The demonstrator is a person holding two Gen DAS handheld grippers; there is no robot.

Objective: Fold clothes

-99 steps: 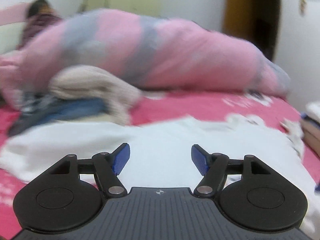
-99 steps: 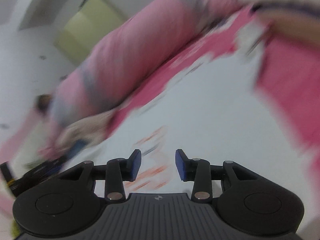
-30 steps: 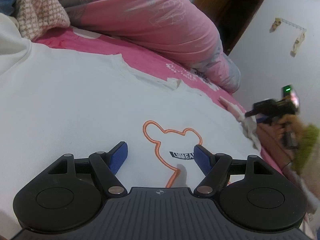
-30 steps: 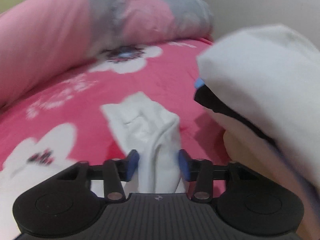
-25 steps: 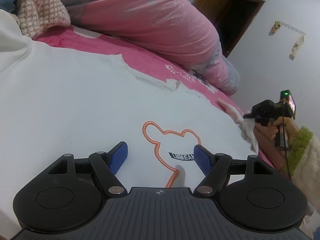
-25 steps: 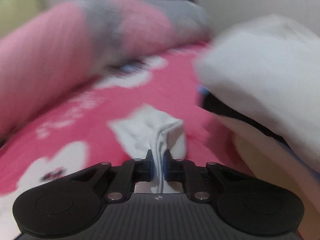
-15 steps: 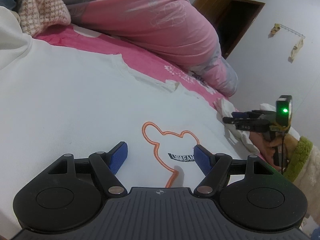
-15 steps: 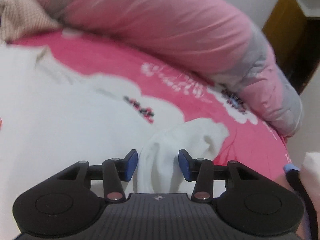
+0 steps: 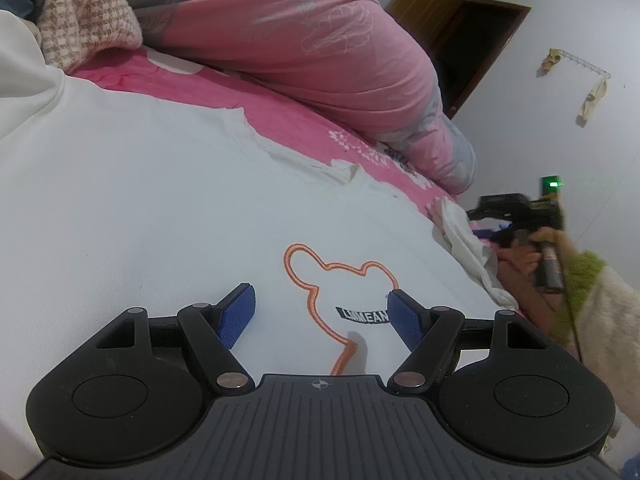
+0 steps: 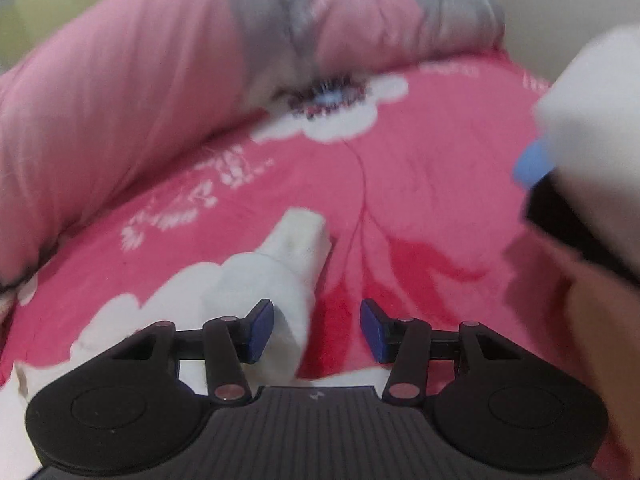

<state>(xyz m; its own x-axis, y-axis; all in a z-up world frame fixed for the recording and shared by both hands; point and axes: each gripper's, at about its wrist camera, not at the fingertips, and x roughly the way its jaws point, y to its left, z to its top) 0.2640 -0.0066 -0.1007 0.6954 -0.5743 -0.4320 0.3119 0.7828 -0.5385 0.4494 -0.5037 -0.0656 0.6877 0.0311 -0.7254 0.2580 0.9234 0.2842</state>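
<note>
- White sweatshirt with an orange bear-outline print (image 9: 160,208) lies flat on the pink floral bedsheet (image 9: 304,128), filling most of the left wrist view.
- Its ribbed neckline (image 9: 280,152) faces the rolled pink-and-grey quilt (image 9: 288,28) at the back of the bed; the body's long axis runs from there toward the camera.
- White sleeve with ribbed cuff (image 10: 288,272) runs diagonally in the right wrist view, cuff end pointing up-right and away, the rest trailing down-left under the gripper.
- Left gripper (image 9: 320,312): jaws wide apart over the bear print, nothing between them, pads clear of the fabric as far as I can tell.
- Right gripper (image 10: 316,326): jaws apart. The sleeve lies against the left blue pad (image 10: 260,328); the right pad is clear with bedsheet showing in the gap, so no clamp.
- Versus about a second ago: the right jaws pinched a bunched fold of the sleeve, then let go, and have just been narrowing slightly again with the sleeve at the left side of the gap. The sleeve now lies stretched out on the sheet rather than bunched up.
- Left wrist view is unchanged: same jaw gap, same spot over the print.
- Right wrist view is motion-blurred.
- Beige checked knit garment (image 9: 84,12) sits at the far-left edge beside the quilt.
</note>
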